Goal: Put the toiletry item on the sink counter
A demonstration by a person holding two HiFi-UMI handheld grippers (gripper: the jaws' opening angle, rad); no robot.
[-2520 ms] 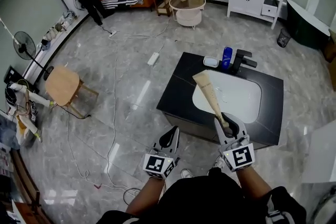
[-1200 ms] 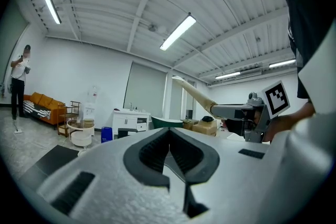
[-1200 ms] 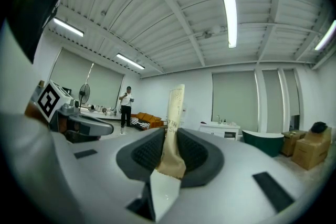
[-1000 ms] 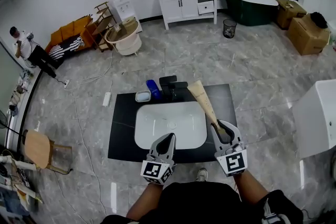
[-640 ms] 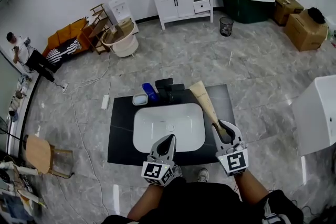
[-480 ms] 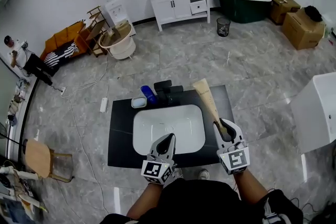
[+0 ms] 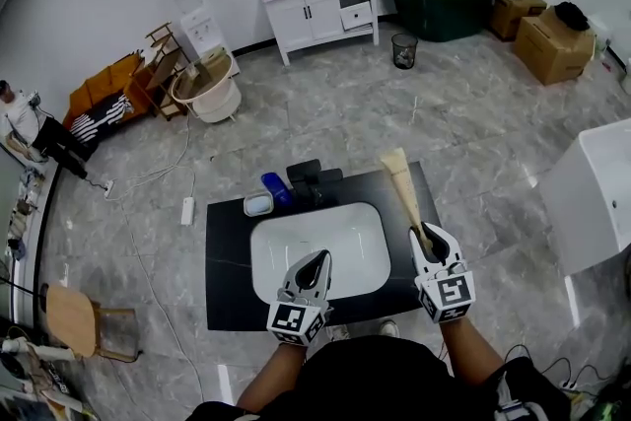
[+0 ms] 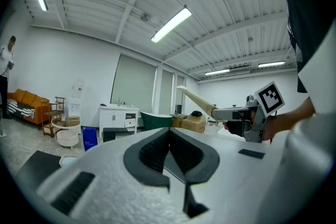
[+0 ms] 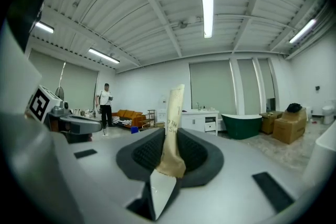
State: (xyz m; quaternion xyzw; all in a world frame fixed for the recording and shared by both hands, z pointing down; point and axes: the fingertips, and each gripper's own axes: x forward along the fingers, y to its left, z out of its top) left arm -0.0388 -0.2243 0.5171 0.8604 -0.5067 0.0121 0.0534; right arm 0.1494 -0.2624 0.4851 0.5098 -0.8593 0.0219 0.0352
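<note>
The right gripper (image 7: 427, 240) held the tube (image 7: 404, 192) near its cap end, with the jaws partly closed on it. The crimped end pointed away from the person, over the right side of the counter (image 7: 225, 256) and clear of its surface. The left gripper (image 7: 316, 263) hung over the counter's front edge, jaws together and empty.

Risks:
- The grip sat at one end, so the long free length could swing or slip out on a quick move.
- A release from height could bounce the tube off the right edge or roll it into the basin (image 7: 315, 251).

Counts: two grippers, one tube, one counter, one basin, one faucet (image 7: 311, 180), one blue bottle (image 7: 273, 187), one dish (image 7: 257, 203).
</note>
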